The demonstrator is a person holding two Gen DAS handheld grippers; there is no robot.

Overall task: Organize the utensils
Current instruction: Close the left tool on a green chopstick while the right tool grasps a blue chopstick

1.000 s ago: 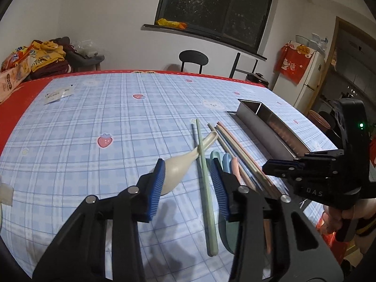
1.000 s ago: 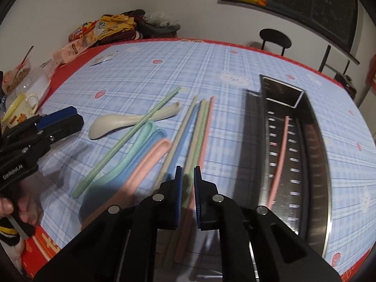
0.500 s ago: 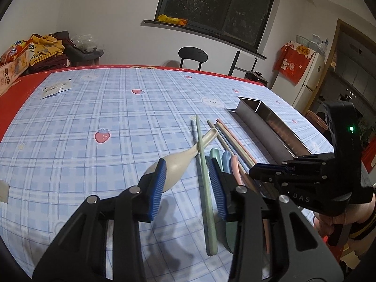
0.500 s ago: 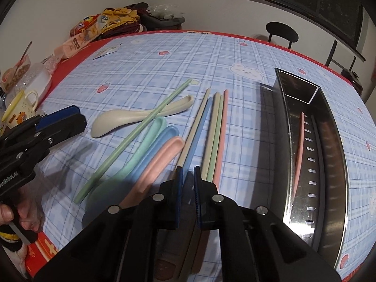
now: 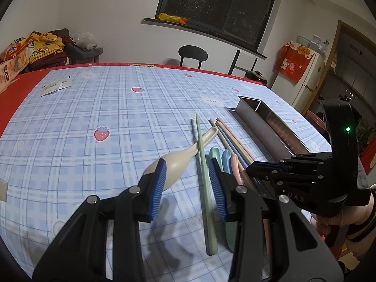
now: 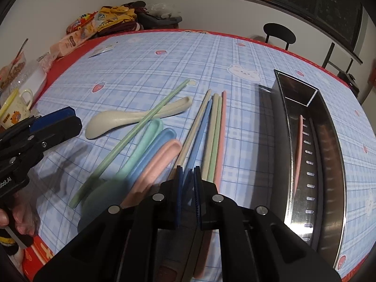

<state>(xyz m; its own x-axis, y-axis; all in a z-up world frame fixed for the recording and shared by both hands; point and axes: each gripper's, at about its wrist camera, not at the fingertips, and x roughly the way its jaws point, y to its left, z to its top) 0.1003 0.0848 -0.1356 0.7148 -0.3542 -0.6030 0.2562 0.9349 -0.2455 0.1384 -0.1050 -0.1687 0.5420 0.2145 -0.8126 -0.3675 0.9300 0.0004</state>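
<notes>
Both grippers hover over pastel utensils spread on the checked tablecloth [image 5: 98, 108].
The right wrist view alone looks into the steel tray [image 6: 329, 141], where one pink chopstick [image 6: 298, 150] lies; there the right gripper [image 6: 188, 188] is pinched nearly closed above the blue chopstick [image 6: 199, 138], contact unclear. The left wrist view shows the left gripper [image 5: 188, 188] half-open, empty, astride the green chopstick [image 5: 204, 171] beside the cream spoon [image 5: 185, 157].

Blue plaid tablecloth [image 6: 164, 70] with strawberries; cream spoon [image 6: 122, 119], silver tray [image 6: 329, 164].
</notes>
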